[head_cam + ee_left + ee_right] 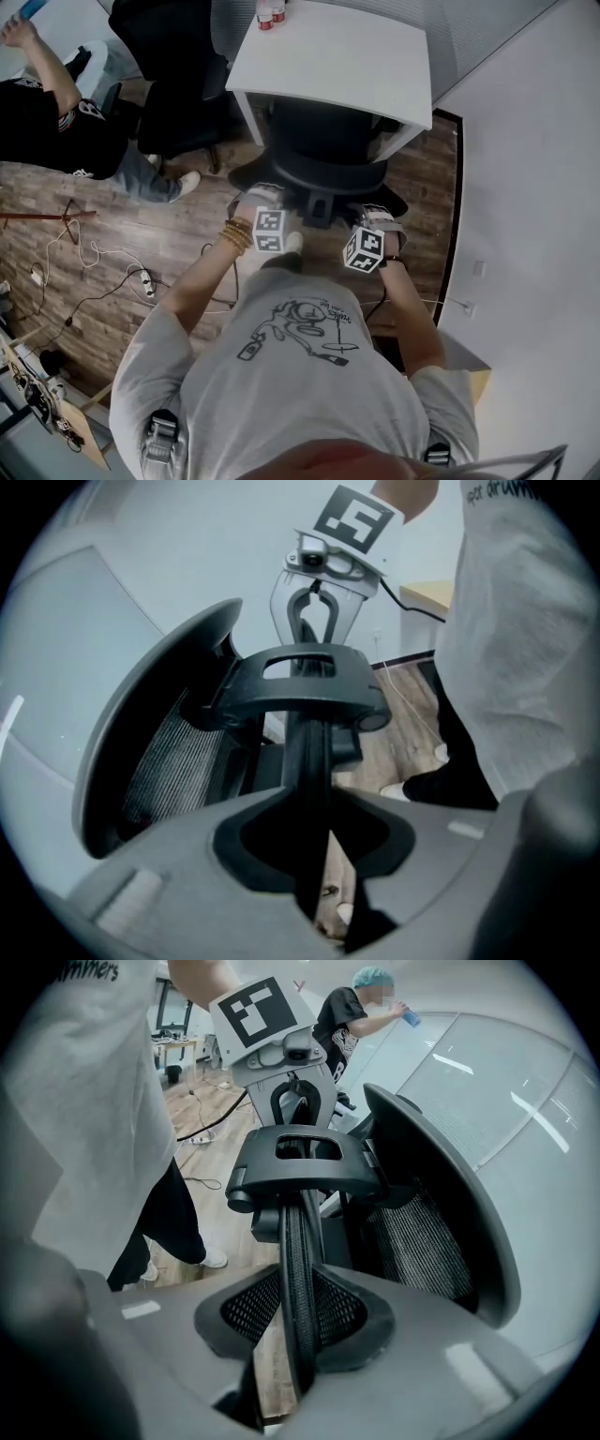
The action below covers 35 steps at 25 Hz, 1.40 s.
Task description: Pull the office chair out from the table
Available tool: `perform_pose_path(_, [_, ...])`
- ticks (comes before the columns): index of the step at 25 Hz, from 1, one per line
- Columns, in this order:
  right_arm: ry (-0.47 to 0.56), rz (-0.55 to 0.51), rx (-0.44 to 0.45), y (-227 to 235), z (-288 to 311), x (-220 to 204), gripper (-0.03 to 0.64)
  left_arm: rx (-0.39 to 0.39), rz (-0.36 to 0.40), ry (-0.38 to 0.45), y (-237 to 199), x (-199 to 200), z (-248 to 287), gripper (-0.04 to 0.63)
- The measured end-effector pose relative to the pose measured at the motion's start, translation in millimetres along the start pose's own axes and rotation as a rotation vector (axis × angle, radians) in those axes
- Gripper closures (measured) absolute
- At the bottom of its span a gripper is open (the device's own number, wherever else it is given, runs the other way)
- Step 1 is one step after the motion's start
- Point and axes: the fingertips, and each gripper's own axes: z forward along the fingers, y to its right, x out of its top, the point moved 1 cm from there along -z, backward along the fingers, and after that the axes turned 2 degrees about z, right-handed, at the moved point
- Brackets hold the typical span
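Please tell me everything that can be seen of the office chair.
The office chair is black: a mesh backrest in a dark plastic frame, and a thin mesh panel, seemingly the headrest, joined by a curved plastic bracket. It stands on the wooden floor, largely tucked under the white table, back toward the person. The left tongs and right tongs are shut on that panel's opposite ends.

The right gripper [298,1340] was seen clamped on the thin mesh edge [298,1260] of the chair [441,1194], with the edge pinched between both jaws. Beyond the black bracket [305,1164], the left gripper [298,1110] with its marker cube was seen at the same edge. A wooden floor [202,1119] strewn with cables was shown at left, and a person [352,1016] in a teal cap was seen behind.
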Motion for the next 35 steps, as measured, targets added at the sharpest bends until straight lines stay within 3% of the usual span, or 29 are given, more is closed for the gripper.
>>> perform_pose_path(5, [0.0, 0.002, 0.01, -15, -10, 0, 0.509, -0.006, -0.012, -0.005, 15, 6, -7, 0.488])
perform_pose_path(35, [0.031, -0.047, -0.012, -267, -131, -23, 0.509, 0.003, -0.043, -0.022, 273, 97, -87, 0.486])
